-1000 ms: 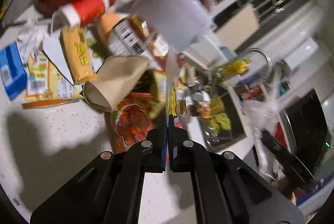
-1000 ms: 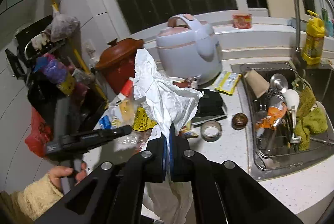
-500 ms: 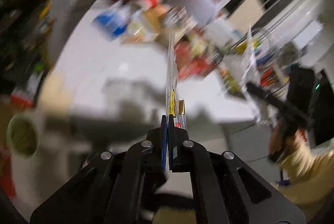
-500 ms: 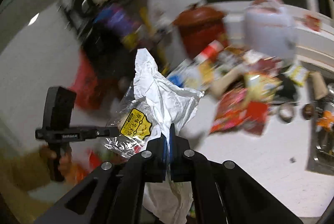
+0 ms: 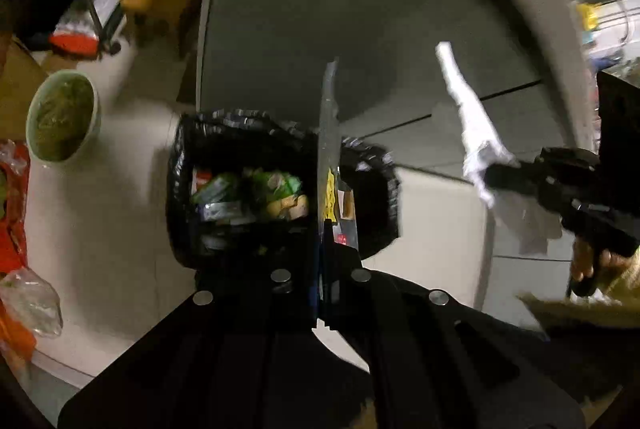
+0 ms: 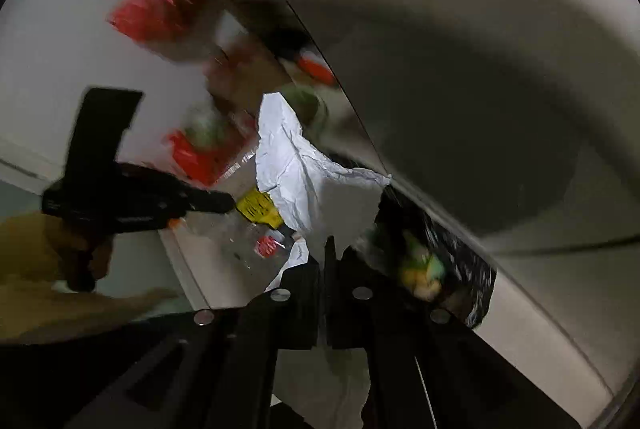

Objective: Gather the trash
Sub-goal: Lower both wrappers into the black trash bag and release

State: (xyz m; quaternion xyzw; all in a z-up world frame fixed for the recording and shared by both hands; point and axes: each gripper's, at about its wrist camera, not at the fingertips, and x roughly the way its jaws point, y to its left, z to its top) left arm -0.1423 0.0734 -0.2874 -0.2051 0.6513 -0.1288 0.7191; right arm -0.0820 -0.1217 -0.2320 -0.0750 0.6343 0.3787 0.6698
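Note:
In the left wrist view my left gripper [image 5: 323, 229] is shut on a clear plastic wrapper with a yellow label [image 5: 329, 149], seen edge-on above a bin lined with a black bag [image 5: 384, 197] that holds green and yellow trash. My right gripper [image 5: 490, 175] hangs right of the bin, shut on crumpled white paper [image 5: 468, 121]. In the right wrist view the right gripper [image 6: 323, 249] pinches the white paper [image 6: 296, 165]. The left gripper [image 6: 228, 203] holds the clear wrapper [image 6: 256, 229] to its left. The bin [image 6: 468, 269] lies low on the right.
A green bowl [image 5: 62, 117] stands on the floor left of the bin, with red bags [image 5: 12, 213] and a clear bag [image 5: 30, 303] beyond it. Grey cabinet fronts [image 5: 360, 21] rise behind the bin. A hand [image 5: 588, 261] holds the right gripper.
Both grippers have swung away from the cluttered counter and sink and down to the floor bin. Each keeps its piece of trash in its jaws.

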